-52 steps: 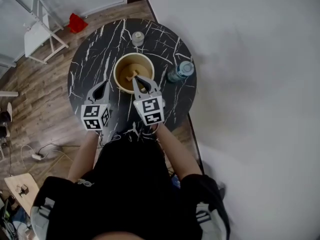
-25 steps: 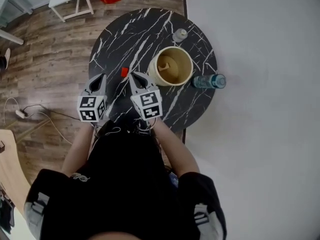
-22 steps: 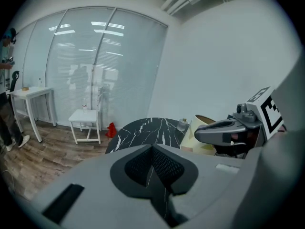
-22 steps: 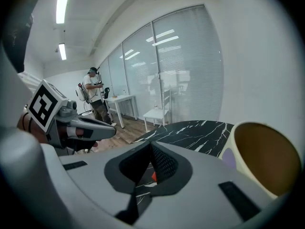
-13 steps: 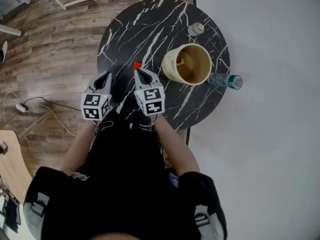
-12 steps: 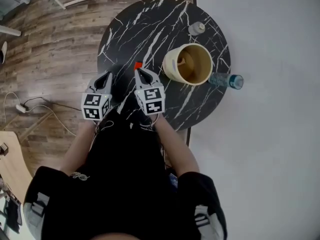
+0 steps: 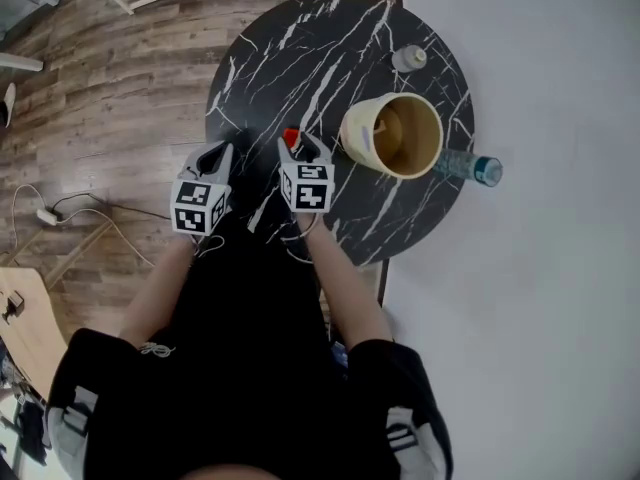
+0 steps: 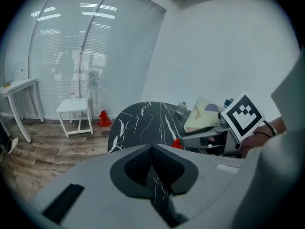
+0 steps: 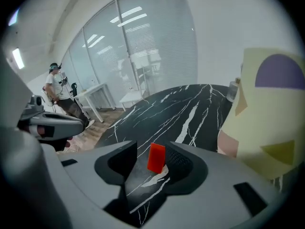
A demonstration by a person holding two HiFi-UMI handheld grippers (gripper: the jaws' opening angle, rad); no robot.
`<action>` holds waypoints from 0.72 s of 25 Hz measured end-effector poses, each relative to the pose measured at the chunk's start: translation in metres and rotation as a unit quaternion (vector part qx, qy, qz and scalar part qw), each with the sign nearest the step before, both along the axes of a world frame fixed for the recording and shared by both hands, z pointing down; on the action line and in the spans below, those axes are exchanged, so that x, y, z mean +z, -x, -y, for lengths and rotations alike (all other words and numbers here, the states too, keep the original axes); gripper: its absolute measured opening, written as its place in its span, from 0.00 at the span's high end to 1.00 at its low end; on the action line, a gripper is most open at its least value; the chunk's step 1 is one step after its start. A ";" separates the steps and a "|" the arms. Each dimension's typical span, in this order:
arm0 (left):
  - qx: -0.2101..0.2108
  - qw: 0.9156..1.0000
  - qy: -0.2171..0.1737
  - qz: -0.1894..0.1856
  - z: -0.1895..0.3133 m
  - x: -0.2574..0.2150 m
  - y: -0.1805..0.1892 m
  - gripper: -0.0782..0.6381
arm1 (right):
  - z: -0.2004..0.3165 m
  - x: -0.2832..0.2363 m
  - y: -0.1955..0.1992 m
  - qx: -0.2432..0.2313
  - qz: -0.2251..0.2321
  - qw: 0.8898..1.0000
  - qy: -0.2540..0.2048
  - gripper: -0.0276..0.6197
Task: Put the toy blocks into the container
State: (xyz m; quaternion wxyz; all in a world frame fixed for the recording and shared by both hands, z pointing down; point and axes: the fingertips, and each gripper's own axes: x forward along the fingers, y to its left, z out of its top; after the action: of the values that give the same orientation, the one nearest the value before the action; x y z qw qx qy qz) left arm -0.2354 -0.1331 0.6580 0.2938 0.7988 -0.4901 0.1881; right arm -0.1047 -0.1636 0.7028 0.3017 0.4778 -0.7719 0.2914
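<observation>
A small red block (image 7: 290, 138) stands on the black marble table (image 7: 300, 48), left of the cream container (image 7: 392, 136). My right gripper (image 7: 303, 148) is low over the table with its jaws on either side of the block. In the right gripper view the block (image 9: 156, 157) stands between the pads, which do not press on it. The jaws have just been opening. My left gripper (image 7: 215, 158) hangs by the table's left edge, its tips (image 8: 152, 148) together and nothing between them. It sees the block (image 8: 177, 143) and the container (image 8: 205, 116).
A water bottle (image 7: 470, 166) lies on its side right of the container. A small jar (image 7: 408, 59) stands at the far rim. Wooden floor with a cable (image 7: 60, 213) lies to the left. A person (image 9: 55, 87) stands far off by white tables.
Both grippers have sunk towards the table. The right gripper has come down at the red block, and its jaws, shut before, now stand apart around it.
</observation>
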 end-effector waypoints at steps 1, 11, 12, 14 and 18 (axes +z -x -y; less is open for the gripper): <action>0.001 1.000 0.005 0.002 -0.002 0.004 0.001 0.89 | 0.001 0.006 0.000 0.010 0.001 1.000 0.005 0.69; 0.004 1.000 0.018 0.004 -0.016 0.014 0.006 0.89 | 0.003 0.039 -0.001 0.042 -0.018 0.998 0.031 0.64; 0.004 1.000 0.019 0.005 -0.017 0.014 0.007 0.89 | 0.004 0.041 0.001 0.040 -0.021 0.999 0.031 0.64; 0.003 1.000 0.020 0.006 -0.020 0.013 0.009 0.89 | 0.004 0.044 0.002 0.034 -0.024 0.999 0.027 0.76; 0.000 1.000 0.017 0.006 -0.023 0.010 0.009 0.89 | -0.002 0.035 0.007 0.006 -0.009 1.000 0.019 0.76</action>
State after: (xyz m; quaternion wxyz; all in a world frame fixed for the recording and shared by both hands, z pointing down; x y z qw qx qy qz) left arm -0.2447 -0.1098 0.6681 0.3046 0.7926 -0.4883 0.2014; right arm -0.1115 -0.1613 0.7379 0.3158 0.4790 -0.7607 0.3036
